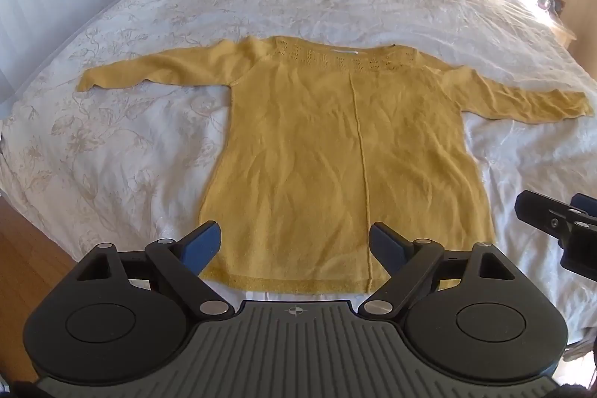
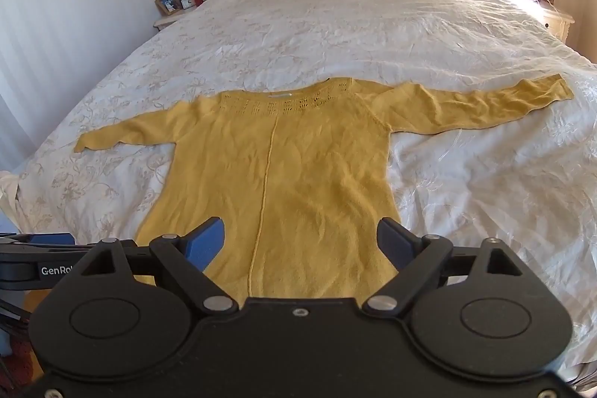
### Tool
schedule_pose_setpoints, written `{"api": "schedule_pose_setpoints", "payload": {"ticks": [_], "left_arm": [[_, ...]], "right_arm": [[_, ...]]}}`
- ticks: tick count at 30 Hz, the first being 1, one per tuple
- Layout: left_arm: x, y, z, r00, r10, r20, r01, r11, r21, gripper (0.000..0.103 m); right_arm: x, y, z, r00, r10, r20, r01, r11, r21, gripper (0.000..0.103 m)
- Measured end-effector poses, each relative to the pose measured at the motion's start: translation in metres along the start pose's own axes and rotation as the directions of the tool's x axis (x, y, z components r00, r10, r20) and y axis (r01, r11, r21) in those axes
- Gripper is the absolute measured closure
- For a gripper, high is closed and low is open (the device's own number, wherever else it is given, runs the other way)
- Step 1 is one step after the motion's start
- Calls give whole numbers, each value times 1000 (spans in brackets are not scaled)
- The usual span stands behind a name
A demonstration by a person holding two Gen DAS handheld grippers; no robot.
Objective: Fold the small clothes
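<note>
- The left gripper [image 1: 294, 245] hangs just above the near hem with its blue fingers [image 1: 201, 245] spread wide and nothing between them; the right gripper [image 2: 300, 243] is equally wide and empty, over the lower body of the garment
- The yellow sweater [image 1: 335, 152] lies flat and face up near the foot edge of the bed [image 1: 112, 137], hem toward the foot, neckline toward the headboard, both sleeves stretched out sideways toward the bed's side edges
- It looks like a thin, soft knit: light, limp, likely to sag and stretch when lifted, and to cling a little to the bedspread instead of sliding cleanly
- The ribbed hem [image 1: 291, 284] seems the firmest near hold; pinching its two corners would probably keep the body from bunching
- The raised centre seam [image 2: 266, 181] gives a straight guide for a lengthwise fold
- Farther off, the left sleeve [image 1: 149, 71] and right sleeve [image 2: 485, 103] are narrow and floppy; the cuffs look the best place to take them, carried inward low
- The openwork yoke [image 2: 283, 105] at the neckline looks delicate and could snag on a fingertip, so it is best avoided
</note>
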State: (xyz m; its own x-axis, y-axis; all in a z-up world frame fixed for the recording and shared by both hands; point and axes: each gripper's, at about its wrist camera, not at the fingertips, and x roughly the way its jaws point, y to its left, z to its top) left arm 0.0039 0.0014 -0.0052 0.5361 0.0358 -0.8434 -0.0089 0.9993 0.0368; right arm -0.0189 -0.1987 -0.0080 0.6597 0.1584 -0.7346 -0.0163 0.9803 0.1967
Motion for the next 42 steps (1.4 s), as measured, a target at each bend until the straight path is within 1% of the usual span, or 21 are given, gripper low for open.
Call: {"api": "schedule_pose_setpoints", "payload": {"ticks": [13, 25, 42], "left_arm": [[1, -1, 1, 1000, 2, 0, -2, 1000, 1, 16], [6, -5, 6, 1000, -28, -12, 28, 1000, 9, 16], [13, -1, 7, 999, -36, -34, 35, 999, -7, 16]], "right_arm": [[5, 3, 2, 1000, 5, -11, -5, 1000, -15, 13], [7, 3, 3, 1000, 5, -11, -5, 1000, -17, 13], [13, 6, 6, 1000, 18, -16, -18, 1000, -22, 13]]}}
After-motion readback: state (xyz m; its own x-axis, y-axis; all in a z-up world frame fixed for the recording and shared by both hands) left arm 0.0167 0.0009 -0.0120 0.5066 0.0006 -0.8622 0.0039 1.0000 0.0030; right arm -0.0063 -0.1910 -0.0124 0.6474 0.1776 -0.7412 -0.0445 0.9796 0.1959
